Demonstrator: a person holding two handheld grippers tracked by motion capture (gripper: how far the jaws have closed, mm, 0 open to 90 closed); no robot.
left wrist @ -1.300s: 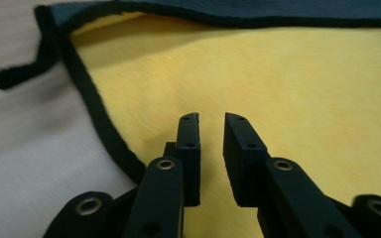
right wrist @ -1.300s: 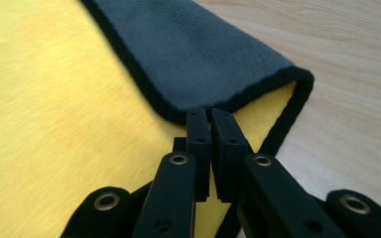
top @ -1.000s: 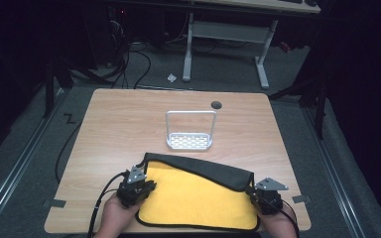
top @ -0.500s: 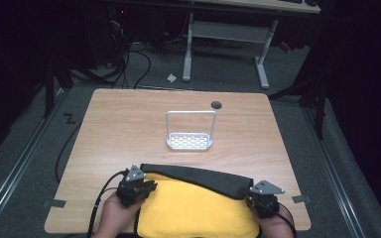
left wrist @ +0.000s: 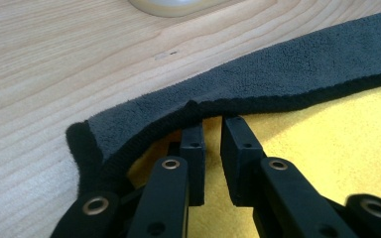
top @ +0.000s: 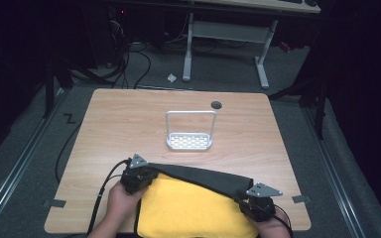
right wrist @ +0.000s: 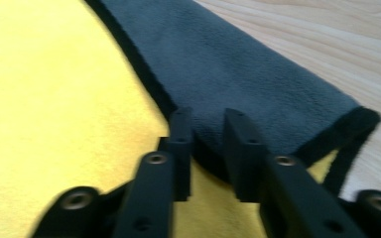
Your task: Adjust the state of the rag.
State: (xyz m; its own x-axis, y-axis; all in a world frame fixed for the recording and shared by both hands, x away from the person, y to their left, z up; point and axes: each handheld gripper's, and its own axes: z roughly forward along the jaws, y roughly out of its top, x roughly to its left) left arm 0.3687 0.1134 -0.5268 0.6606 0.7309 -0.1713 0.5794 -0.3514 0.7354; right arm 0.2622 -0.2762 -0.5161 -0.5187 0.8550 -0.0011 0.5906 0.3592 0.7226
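- Fingers: left gripper [top: 138, 179] jaws narrowly apart at towel [top: 198, 208] hem, grip unclear; right gripper [top: 256, 204] just opening, hem released.
- Towel, soft & limp, at table [top: 129, 124] front edge; grab corners.

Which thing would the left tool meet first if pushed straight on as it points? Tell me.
Probably the dark folded edge of the cloth, lying right at the left tool's tips; beyond that, bare table.

The yellow cloth with the folded-over dark grey side [top: 193, 210] runs off the bottom edge up top, and the right gripper's [right wrist: 206, 119] close-up is pretty smeared.
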